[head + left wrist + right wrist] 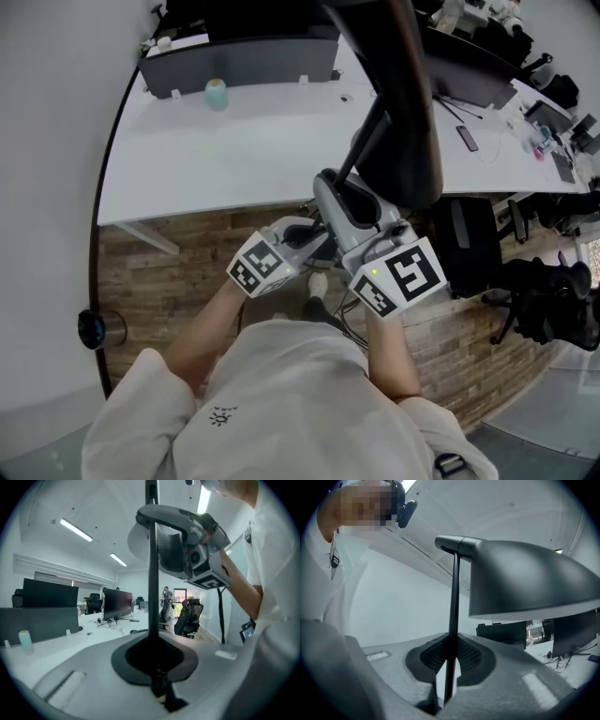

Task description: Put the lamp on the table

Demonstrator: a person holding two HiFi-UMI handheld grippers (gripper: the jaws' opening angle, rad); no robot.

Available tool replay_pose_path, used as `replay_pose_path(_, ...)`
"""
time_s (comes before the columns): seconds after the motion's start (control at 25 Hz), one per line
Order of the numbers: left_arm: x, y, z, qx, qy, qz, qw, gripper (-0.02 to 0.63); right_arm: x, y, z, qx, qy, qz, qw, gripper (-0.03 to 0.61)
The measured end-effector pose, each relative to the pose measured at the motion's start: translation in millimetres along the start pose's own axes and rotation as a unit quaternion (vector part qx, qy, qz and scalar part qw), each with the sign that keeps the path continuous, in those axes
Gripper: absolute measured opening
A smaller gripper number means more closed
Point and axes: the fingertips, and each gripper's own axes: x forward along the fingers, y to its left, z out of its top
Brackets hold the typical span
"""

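A black lamp with a thin stem [153,573] and a wide dark shade [525,583] is held up in the air in front of the white table [244,150]. In the head view the shade [403,112] hangs over the table's near edge. My left gripper [159,686] is shut on the stem, low down. My right gripper [445,691] is shut on the same stem, which runs up between its jaws to the shade. In the head view both grippers sit side by side, left [317,236] and right [333,187]. The lamp's base is hidden.
On the table stand a small teal bottle [217,94], dark monitors [244,56] and a phone [467,138]. Black office chairs [544,300] stand to the right on the wood floor. A round metal bin [98,328] sits low at the left.
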Motion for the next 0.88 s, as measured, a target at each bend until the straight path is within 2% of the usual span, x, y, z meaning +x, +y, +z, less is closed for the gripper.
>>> replay_pose_path(0.4, 38.7, 35.1, 6.2, -0.003, 0.001, 0.003, 1.0000, 0.006, 17.2, -51.6, -5.8, 0.005, -0.001, 0.004, 1.000, 0.031)
replay_pose_path(0.88, 95.8, 109.7, 12.3, -0.011, 0.011, 0.024, 0.9996, 0.006, 57.6, -133.3, -17.3, 0.010, 0.005, 0.026, 1.000, 0.031)
